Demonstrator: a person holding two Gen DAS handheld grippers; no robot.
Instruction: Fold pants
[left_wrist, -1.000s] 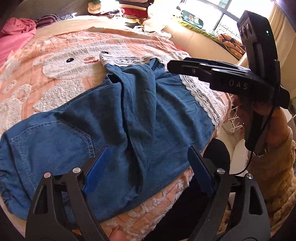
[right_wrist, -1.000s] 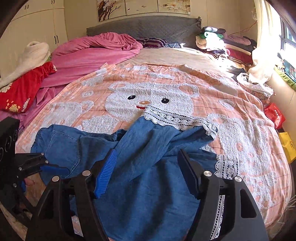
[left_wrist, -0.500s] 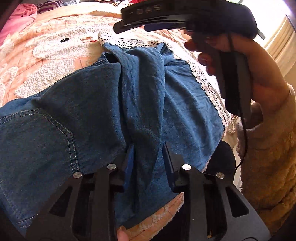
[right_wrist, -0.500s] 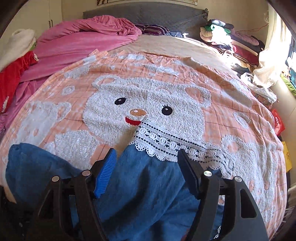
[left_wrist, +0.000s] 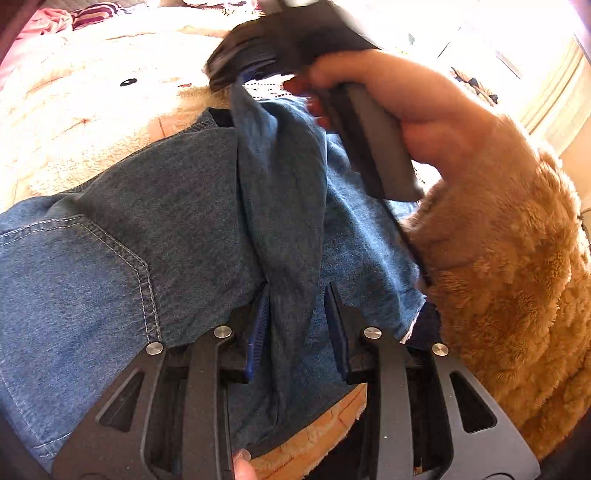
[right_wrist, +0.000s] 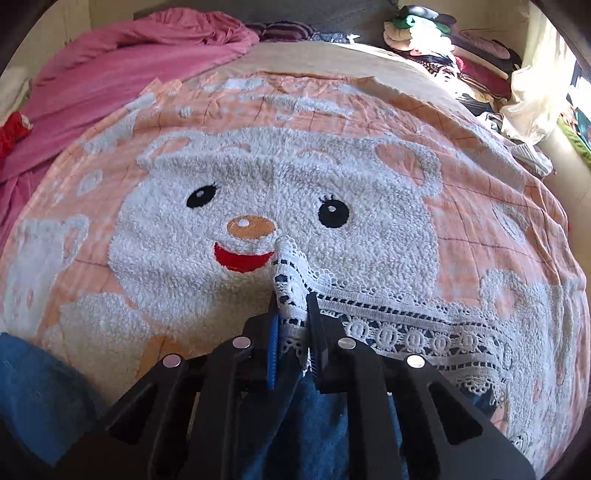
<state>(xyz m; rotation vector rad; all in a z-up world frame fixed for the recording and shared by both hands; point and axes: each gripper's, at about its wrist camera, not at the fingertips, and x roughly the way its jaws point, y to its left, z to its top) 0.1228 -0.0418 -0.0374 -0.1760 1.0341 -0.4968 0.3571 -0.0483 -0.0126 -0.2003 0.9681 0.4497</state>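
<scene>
Blue denim pants (left_wrist: 177, 221) with white lace hems (right_wrist: 406, 328) lie on the bear blanket. In the left wrist view my left gripper (left_wrist: 297, 295) is shut on a raised fold of the pants near the crotch. My right gripper (right_wrist: 291, 306) is shut on the lace hem of one leg; it also shows in the left wrist view (left_wrist: 236, 79), held in a hand above the far end of the same fold. A back pocket (left_wrist: 74, 266) lies at the left.
The orange blanket with a white bear face (right_wrist: 266, 206) covers the bed. A pink duvet (right_wrist: 129, 51) lies at the far left. Piled clothes (right_wrist: 443, 40) sit at the far right. The bed edge (left_wrist: 317, 439) is close to me.
My right gripper moved forward to the lace hem and shut on it. My left gripper stays closed on the fold of denim, which now rises between the two grippers.
</scene>
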